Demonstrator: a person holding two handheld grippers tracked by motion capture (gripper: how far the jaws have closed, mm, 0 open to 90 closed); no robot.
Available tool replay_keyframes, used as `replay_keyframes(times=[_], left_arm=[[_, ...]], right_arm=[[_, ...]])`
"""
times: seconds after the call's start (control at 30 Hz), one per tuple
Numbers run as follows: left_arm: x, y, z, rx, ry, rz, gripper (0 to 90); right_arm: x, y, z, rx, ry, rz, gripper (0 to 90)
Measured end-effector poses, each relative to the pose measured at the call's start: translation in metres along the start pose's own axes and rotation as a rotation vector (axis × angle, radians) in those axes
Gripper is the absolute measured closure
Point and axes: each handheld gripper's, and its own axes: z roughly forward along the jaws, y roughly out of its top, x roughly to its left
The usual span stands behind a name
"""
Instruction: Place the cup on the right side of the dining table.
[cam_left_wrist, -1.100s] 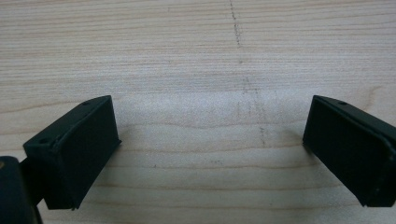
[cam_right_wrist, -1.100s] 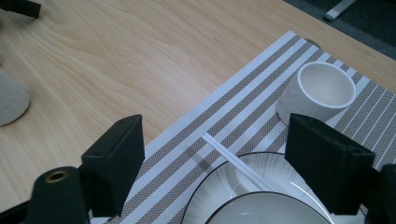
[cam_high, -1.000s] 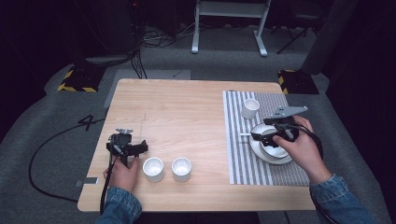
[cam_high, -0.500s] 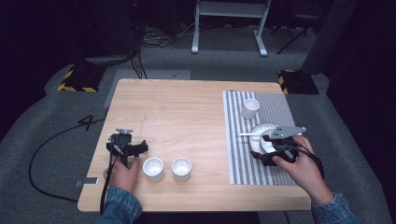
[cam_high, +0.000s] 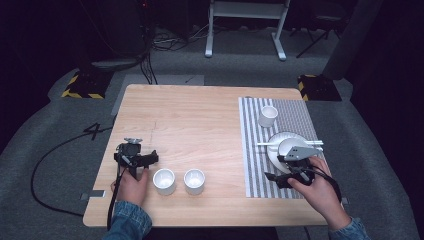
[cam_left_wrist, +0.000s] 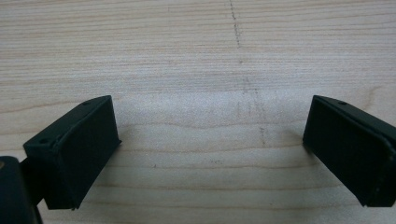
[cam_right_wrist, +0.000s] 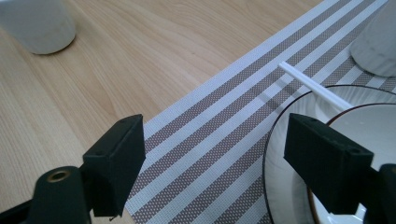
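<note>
- The left hand-held gripper (cam_high: 134, 159) sits low over the bare wood of the bench (cam_high: 200, 120), near its front left, held by the left hand (cam_high: 131, 186).
- In the left gripper view its jaws stand wide apart with nothing between them but wood grain.
- Just to the right of that hand stand two white cups (cam_high: 164, 180) side by side, close together but not touching.
- The right hand-held gripper (cam_high: 281, 178) hovers over the front part of the striped mat (cam_high: 252, 150) on the right side of the bench, gripped by the right hand (cam_high: 320, 192).
- Its jaws are also spread wide and hold nothing; in the right gripper view the mat's stripes run between them.
- The plate (cam_right_wrist: 289, 186) lies on the mat just beside the gripper; in the right gripper view one jaw stands in front of its rim.
- A bowl (cam_right_wrist: 373, 130) sits on the plate.
- A white stick (cam_right_wrist: 314, 87) reaches out over the plate's rim onto the mat.
- A third cup (cam_high: 267, 116) stands on the mat beyond the plate, near it but apart.
- The two front cups are well apart from the mat.
</note>
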Motion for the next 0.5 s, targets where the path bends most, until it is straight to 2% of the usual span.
replay_keyframes(times=[0.3,0.5], left_arm=[[0.000,0.000,0.000,0.000,0.000,0.000,3.6],[0.000,0.000,0.000,0.000,0.002,-0.003,3.7]], right_arm=[[0.004,-0.023,0.017,0.013,0.009,0.014,20.8],[0.006,-0.034,0.025,-0.004,0.012,0.021,20.9]])
